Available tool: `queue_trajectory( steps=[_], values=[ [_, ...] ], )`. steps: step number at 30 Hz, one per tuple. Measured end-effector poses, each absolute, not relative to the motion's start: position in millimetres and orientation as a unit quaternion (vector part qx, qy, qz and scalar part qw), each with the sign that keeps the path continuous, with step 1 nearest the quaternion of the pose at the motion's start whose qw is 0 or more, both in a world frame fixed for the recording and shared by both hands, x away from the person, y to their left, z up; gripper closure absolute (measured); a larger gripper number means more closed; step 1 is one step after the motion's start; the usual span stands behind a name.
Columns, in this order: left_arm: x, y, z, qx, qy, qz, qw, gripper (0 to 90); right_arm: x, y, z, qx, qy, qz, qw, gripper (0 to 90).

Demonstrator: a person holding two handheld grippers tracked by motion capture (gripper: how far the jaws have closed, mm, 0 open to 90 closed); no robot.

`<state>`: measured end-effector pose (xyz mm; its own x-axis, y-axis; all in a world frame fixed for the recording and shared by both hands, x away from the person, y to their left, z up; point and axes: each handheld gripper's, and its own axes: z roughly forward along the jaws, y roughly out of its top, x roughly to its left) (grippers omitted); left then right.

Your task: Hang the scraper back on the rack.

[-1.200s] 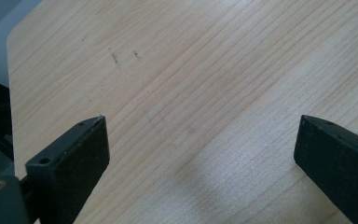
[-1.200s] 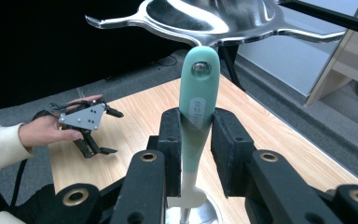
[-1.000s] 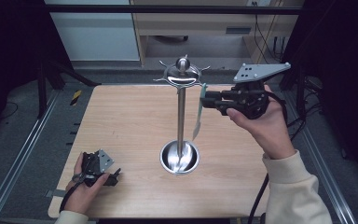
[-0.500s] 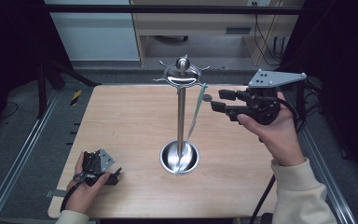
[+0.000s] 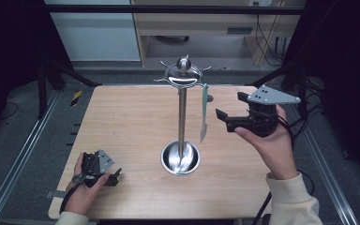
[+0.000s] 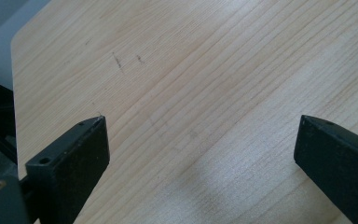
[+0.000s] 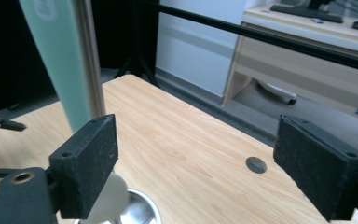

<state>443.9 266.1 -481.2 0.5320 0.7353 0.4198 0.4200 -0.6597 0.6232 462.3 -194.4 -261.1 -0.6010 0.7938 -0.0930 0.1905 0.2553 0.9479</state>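
A metal stand (image 5: 182, 110) with a ring of hooks at its top rises from a round steel base (image 5: 180, 158) mid-table. A pale green utensil (image 5: 204, 112) hangs free from one hook, right of the pole. My right gripper (image 5: 228, 107) is held just right of the utensil, apart from it; its jaws have just been opening and nothing is between them. In the right gripper view the utensil (image 7: 56, 60) and the pole (image 7: 89, 56) stand left of the open right gripper (image 7: 196, 163). My left gripper (image 5: 115, 174) rests at the table's front left, open over bare wood (image 6: 200, 149).
The wooden table (image 5: 131, 122) has a small round grommet hole (image 5: 209, 98) behind the stand. Dark frame rails run along both sides. A yellow-and-black object (image 5: 76, 97) lies on the floor at the left, and a desk (image 5: 201, 23) stands beyond the table.
The right gripper's jaws have opened and let go of the green utensil, which now hangs from the stand. The right hand has drawn away rightward and down. The left hand has not moved.
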Motion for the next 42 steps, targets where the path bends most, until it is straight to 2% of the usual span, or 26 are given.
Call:
queue_trajectory(
  steps=[6, 42],
  values=[
    [444, 267, -482, 0.844, 0.343, 0.344, 0.229, 3.0, 459, -196, -276, 0.341, 0.735, 0.5, 0.305, 7.2],
    [445, 267, -481, 0.844, 0.344, 0.342, 0.226, 3.0, 466, -205, -380, 0.398, 0.731, 0.469, 0.296, 9.8]
  ],
)
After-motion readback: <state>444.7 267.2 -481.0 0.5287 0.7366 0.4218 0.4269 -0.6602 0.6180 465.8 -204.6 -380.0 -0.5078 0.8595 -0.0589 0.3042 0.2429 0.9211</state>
